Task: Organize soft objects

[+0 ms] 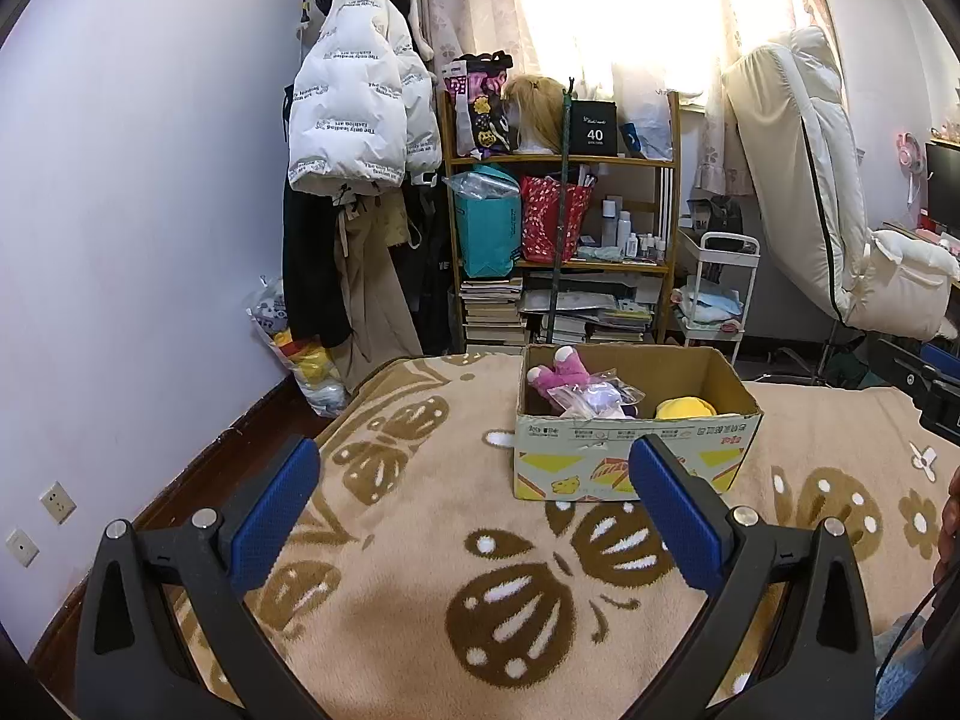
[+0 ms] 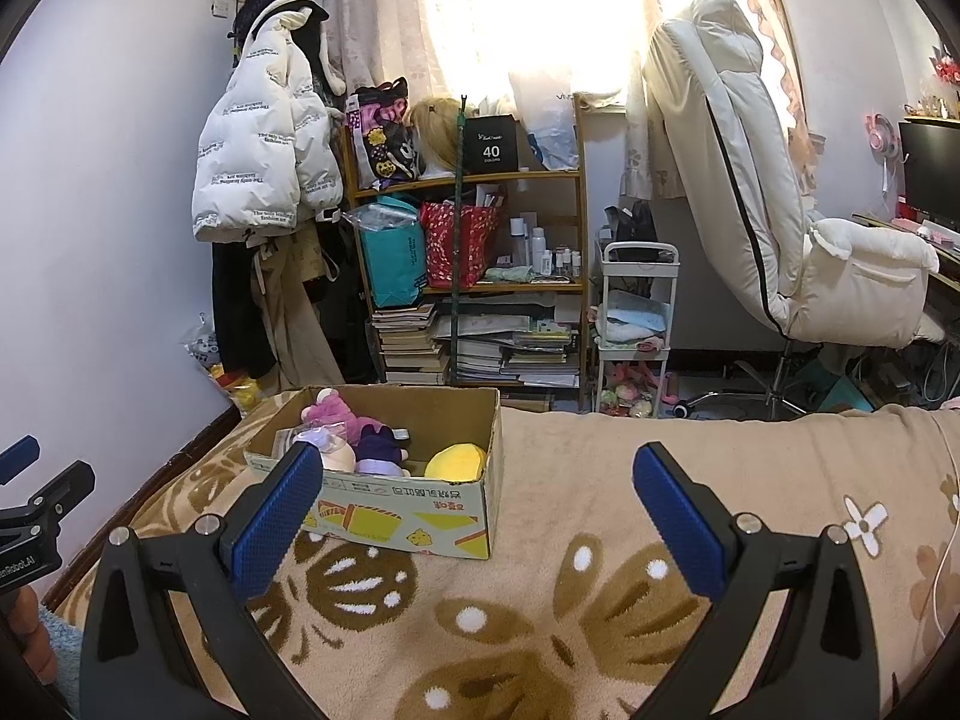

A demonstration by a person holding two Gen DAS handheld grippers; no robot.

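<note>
Currently both the left gripper [image 1: 474,504] and right gripper [image 2: 477,507] are held wide apart, empty, above the blanket [image 1: 420,540]; pink plush [image 1: 555,373], bagged purple doll [image 1: 591,399] and yellow plush [image 1: 685,408] are packed inside the cardboard box [image 1: 630,456].

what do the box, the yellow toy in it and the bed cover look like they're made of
Box: corrugated cardboard, brown inside, matte printed outside, with folded flaps. Yellow toy: seemingly plush fabric, soft and rounded with a fuzzy surface. Bed cover: apparently fleece or flannel, with a napped, matte tan pile and brown pattern.
</note>
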